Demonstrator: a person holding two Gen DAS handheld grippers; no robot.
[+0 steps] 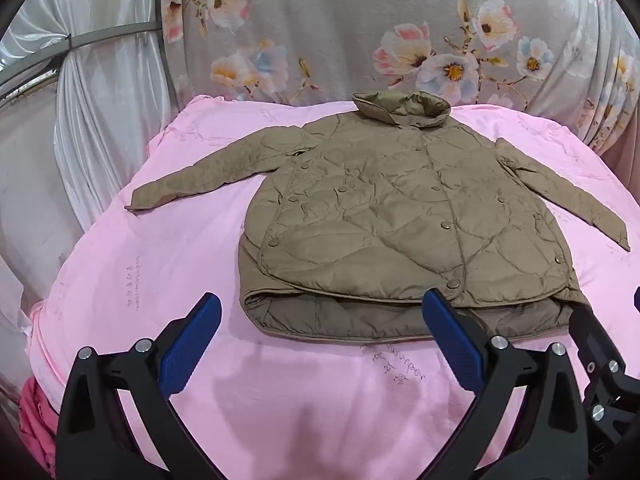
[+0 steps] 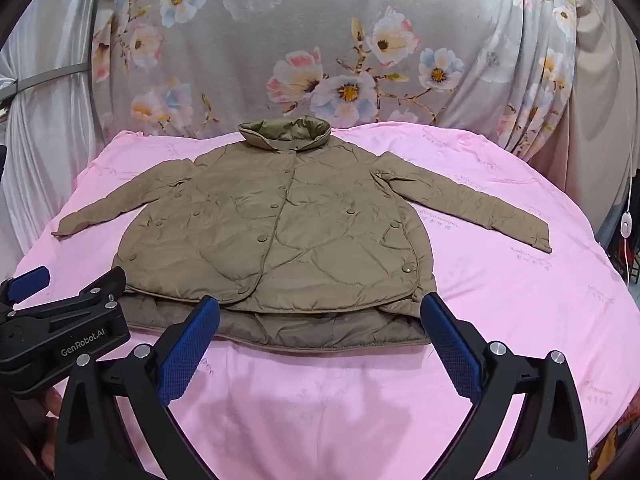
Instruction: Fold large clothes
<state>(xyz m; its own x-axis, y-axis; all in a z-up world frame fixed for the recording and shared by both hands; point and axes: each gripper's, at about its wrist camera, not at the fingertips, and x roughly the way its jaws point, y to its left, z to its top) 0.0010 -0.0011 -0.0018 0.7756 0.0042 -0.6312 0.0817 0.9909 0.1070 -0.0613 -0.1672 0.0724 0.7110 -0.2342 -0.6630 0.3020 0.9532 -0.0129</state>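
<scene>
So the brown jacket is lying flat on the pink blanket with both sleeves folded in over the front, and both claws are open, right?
Not quite. The jacket does lie flat on the pink blanket, and the left claw and right claw are open, but the sleeves are not folded in. The right wrist view shows the left sleeve and right sleeve spread out to the sides.
</scene>
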